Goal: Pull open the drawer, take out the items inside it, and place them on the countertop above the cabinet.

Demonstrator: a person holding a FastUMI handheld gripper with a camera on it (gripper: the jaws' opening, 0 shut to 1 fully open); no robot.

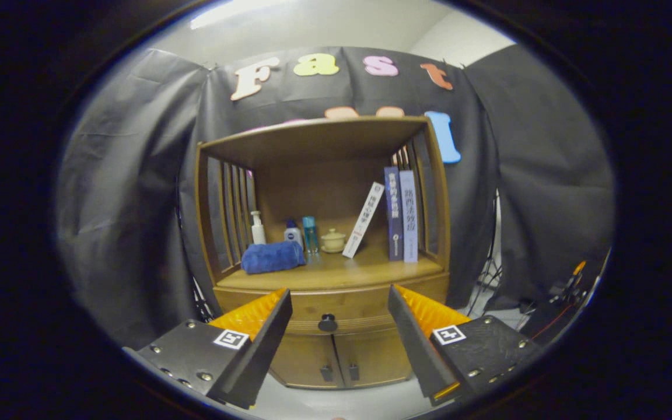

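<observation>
With the tool [339,309] spread wide and empty, the small dark round knob [328,322] of the shut wooden drawer [336,303] sits between and beyond its fingers, so a misaligned close could slip off it.

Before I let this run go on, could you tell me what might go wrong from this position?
1. The gripper is open and lined up on the small round drawer knob, but apart from it; a small knob could slip out of the fingers on the pull.
2. The countertop is crowded: a blue towel, bottles, a lidded cup and a leaning book that could be knocked over.
</observation>
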